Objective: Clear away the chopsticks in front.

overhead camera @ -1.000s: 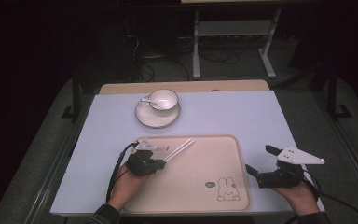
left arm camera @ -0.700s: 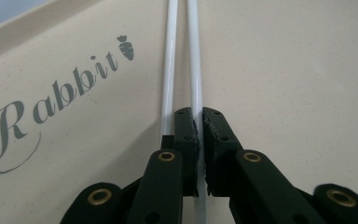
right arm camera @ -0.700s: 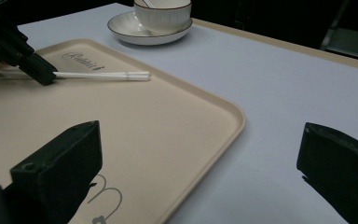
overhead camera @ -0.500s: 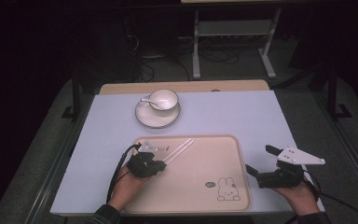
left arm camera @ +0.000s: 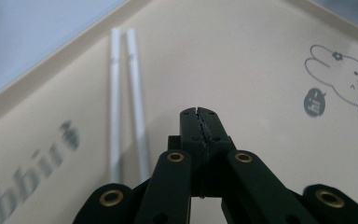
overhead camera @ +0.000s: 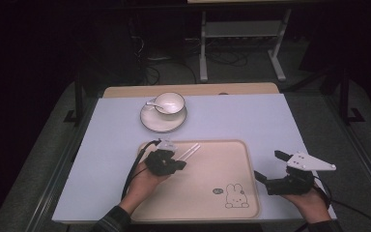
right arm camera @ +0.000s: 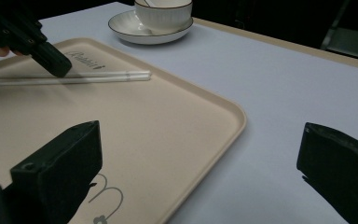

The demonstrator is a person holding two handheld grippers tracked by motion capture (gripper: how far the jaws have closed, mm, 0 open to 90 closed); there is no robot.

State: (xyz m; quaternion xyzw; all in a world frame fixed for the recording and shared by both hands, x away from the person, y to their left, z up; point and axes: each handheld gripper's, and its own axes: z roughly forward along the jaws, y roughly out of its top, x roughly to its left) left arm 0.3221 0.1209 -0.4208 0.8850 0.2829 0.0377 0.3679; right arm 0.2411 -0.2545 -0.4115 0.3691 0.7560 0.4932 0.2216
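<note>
Chopsticks [left arm camera: 126, 98] lie side by side on tray [overhead camera: 232, 159], near its far-left rim. Left claw [left arm camera: 199, 112] clenched, empty, just beside them. Right claw [right arm camera: 200, 154] released, off tray's right edge. Sticks look light, stiff, slick, prone to roll; best pinched mid-length, both together.

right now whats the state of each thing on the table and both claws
left claw: shut, nothing held, over the tray
right claw: open, empty, beside the tray's right edge
two white plastic chopsticks: lying side by side on the tray
beige rectangular tray with rabbit print: flat on the table
white ceramic cup: upright on its saucer
</note>
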